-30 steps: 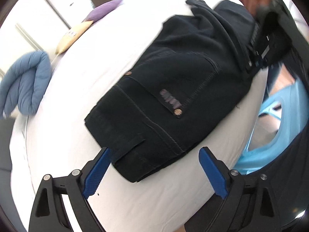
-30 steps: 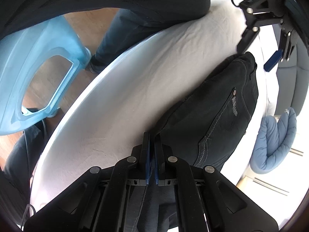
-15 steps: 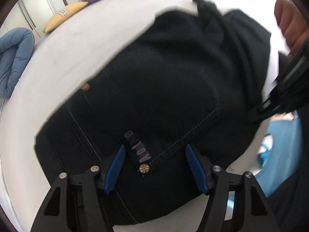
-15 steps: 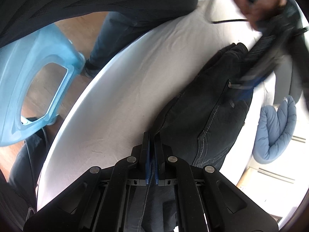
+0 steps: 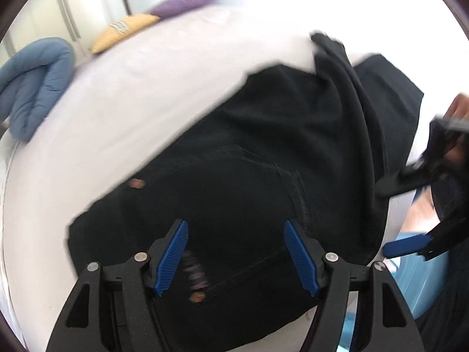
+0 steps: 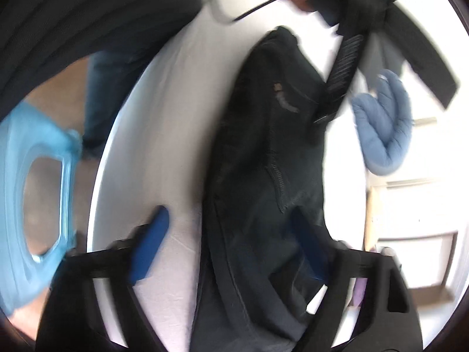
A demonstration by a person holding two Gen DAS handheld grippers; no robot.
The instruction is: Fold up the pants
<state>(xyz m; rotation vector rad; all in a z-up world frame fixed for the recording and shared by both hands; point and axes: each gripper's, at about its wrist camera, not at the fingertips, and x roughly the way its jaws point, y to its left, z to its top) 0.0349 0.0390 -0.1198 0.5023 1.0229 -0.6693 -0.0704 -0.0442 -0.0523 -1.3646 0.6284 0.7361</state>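
Note:
Dark, nearly black pants (image 5: pixel 263 161) lie folded on the white bed (image 5: pixel 132 102). My left gripper (image 5: pixel 236 252) hovers low over their back pocket and label, its blue pads apart and pressing on nothing. In the right wrist view the left gripper (image 6: pixel 384 110) comes in from the top right above the pants (image 6: pixel 263 161). My right gripper (image 6: pixel 231 234) is blurred and its jaws are opening. The near edge of the pants lies loose between its pads, untouched. From the left wrist view the right gripper (image 5: pixel 384 220) shows at the pants' right edge.
A rolled blue quilt (image 5: pixel 32 88) lies at the far side of the bed, with a yellow pillow (image 5: pixel 123 30) and a purple pillow (image 5: pixel 181 3) beyond. A light blue plastic stool (image 6: pixel 29 205) and a person's leg (image 6: pixel 108 88) stand beside the bed's near edge.
My right gripper, shut on the pants' edge before, has let go and spread wide. My left gripper has moved in over the pants and narrowed its jaws.

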